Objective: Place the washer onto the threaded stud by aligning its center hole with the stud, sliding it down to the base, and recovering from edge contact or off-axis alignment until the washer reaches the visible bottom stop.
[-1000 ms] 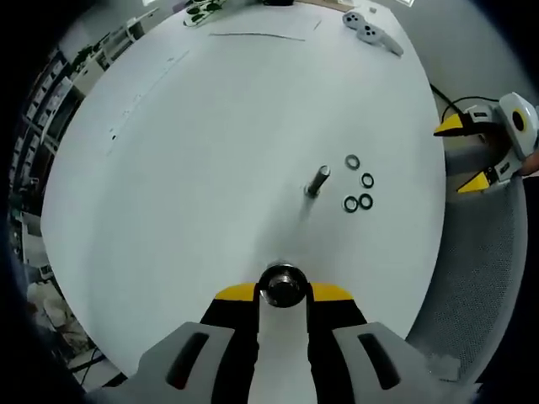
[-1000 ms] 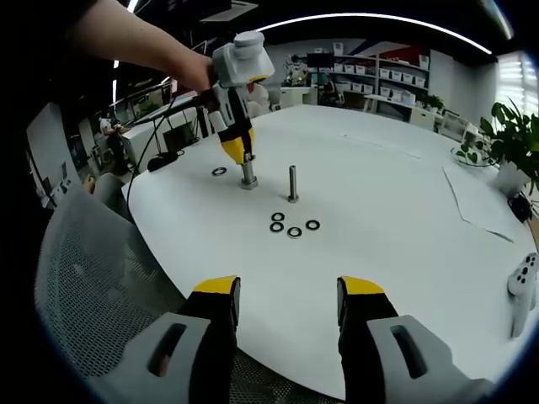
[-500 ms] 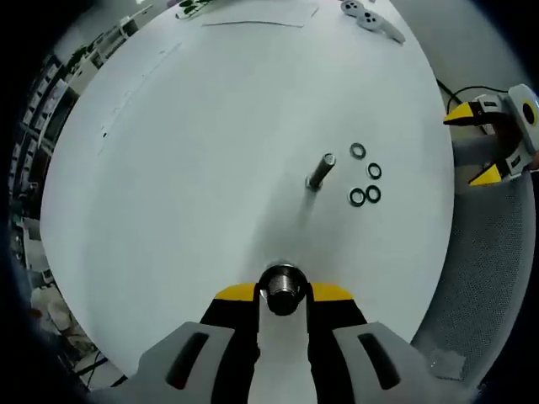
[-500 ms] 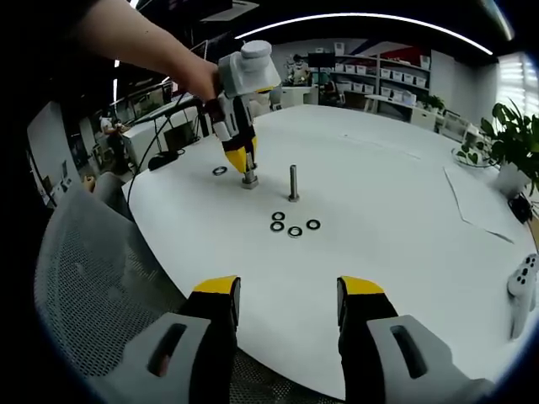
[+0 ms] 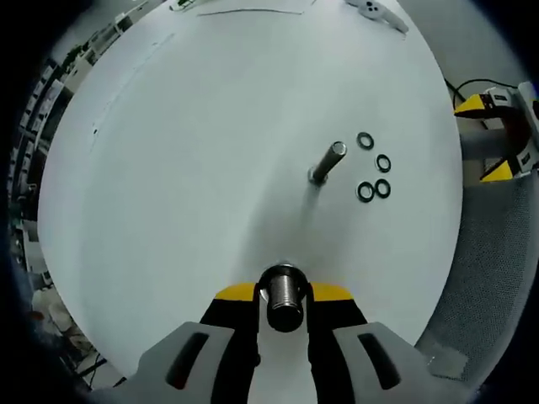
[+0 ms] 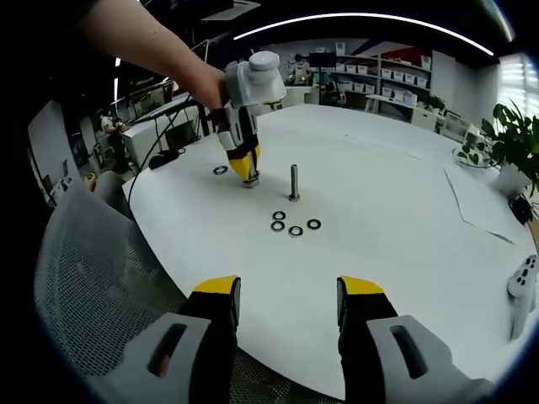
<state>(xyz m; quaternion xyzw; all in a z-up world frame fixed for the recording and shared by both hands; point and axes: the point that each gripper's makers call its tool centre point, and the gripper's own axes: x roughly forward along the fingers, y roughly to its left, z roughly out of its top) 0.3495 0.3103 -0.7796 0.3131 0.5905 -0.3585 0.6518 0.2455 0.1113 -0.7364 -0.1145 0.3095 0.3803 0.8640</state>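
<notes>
**Left gripper pinches a bolt on the big white table**

While the round white table [image 6: 404,244] lies smooth and wide, a grey mesh chair [image 6: 93,286] sits at its edge. The left gripper [image 5: 285,293], with yellow tips, is closed tight on a shiny, ridged metal stud [image 5: 285,290] standing on the table. The right gripper [image 6: 288,295] hangs over the table edge, its jaws wide apart and holding nothing. Another thin metal stud [image 6: 294,182] stands upright nearby. Four small dark ring washers [image 6: 295,225] lie flat just beside it. One more washer [image 6: 221,170] lies near the left gripper.
</notes>
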